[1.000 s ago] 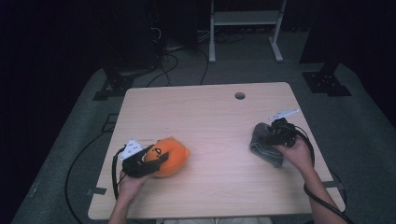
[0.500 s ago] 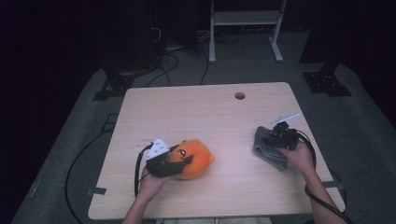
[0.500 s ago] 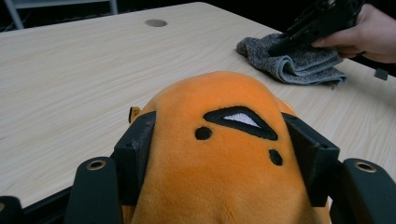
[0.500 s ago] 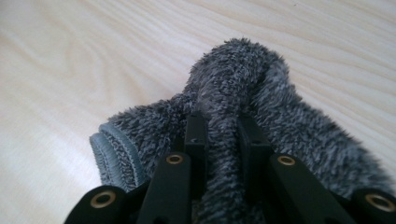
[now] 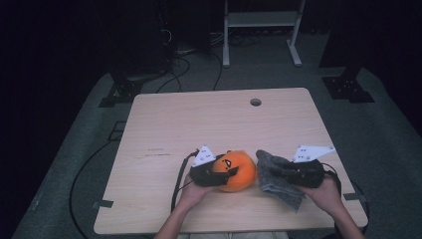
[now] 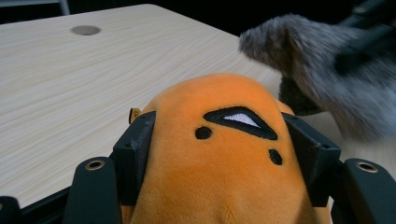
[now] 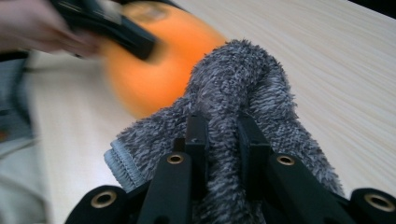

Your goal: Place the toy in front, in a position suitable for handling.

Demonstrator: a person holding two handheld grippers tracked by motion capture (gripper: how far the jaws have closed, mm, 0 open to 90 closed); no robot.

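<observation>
With the left gripper [image 5: 225, 172] clamped on the orange plush toy [image 5: 238, 171] and the right gripper [image 5: 278, 173] pinching the grey towel [image 5: 278, 185], wiping should go gently, with both grips firm.

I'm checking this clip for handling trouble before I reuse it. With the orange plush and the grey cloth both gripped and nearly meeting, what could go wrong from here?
The left gripper squeezes the round orange plush at its sides; the soft body could squirt out if pressed against the cloth.

The right gripper pinches just a fold of the grey cloth, so it might slip free or drag along the table.

Both sit near the table's front edge, where a dropped item could fall off.
</observation>
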